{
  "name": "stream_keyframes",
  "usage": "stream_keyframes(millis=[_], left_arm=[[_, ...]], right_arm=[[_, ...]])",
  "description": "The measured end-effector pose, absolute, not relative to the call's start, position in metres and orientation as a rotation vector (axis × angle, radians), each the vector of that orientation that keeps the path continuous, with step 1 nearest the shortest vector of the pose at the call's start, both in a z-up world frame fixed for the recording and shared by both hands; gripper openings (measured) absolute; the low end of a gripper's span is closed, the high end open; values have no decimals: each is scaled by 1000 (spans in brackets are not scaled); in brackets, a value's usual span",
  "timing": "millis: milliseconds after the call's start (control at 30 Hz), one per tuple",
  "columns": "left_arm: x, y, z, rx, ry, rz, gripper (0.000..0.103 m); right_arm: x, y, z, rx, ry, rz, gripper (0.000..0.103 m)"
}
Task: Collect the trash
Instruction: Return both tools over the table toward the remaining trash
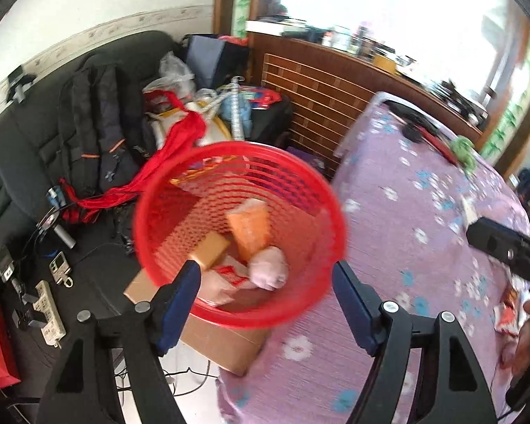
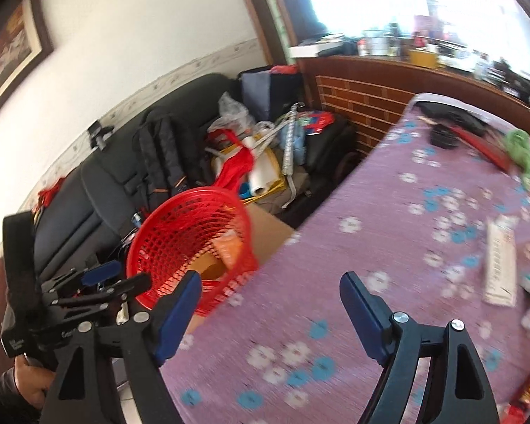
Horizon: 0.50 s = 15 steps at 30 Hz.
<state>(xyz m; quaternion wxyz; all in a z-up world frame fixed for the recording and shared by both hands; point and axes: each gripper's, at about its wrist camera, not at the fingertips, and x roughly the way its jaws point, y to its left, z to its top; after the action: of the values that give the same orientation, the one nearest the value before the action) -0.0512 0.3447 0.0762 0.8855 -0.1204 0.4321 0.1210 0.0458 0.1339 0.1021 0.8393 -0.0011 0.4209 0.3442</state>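
A red mesh basket [image 1: 236, 233] hangs tilted in front of my left gripper [image 1: 265, 293]. Its near rim runs between the two blue fingers, which stand wide apart; I cannot tell if they grip it. Inside lie an orange packet [image 1: 251, 229], a tan block [image 1: 212, 247] and a pale crumpled wad [image 1: 268, 268]. The basket also shows in the right wrist view [image 2: 190, 243], beside the left gripper [image 2: 102, 282]. My right gripper [image 2: 268, 296] is open and empty over the purple flowered tablecloth [image 2: 371, 247]. Wrappers [image 1: 508, 311] lie on the cloth at the right; a white strip [image 2: 500, 261] lies ahead.
A dark sofa [image 1: 35, 162] on the left is piled with a black backpack [image 1: 99, 130], red cloth [image 1: 166, 155], bags and small gadgets. A cardboard box [image 1: 222, 342] sits under the basket. A green rag [image 2: 521, 152] and black items lie at the table's far end. A wooden counter [image 1: 335, 81] stands behind.
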Motion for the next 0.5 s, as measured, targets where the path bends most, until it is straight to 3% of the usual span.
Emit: stream_keyframes(millis=[500], left_arm=[[-28, 198, 85, -193, 913, 27, 78]], right_arm=[[37, -55, 109, 57, 868, 473, 83]])
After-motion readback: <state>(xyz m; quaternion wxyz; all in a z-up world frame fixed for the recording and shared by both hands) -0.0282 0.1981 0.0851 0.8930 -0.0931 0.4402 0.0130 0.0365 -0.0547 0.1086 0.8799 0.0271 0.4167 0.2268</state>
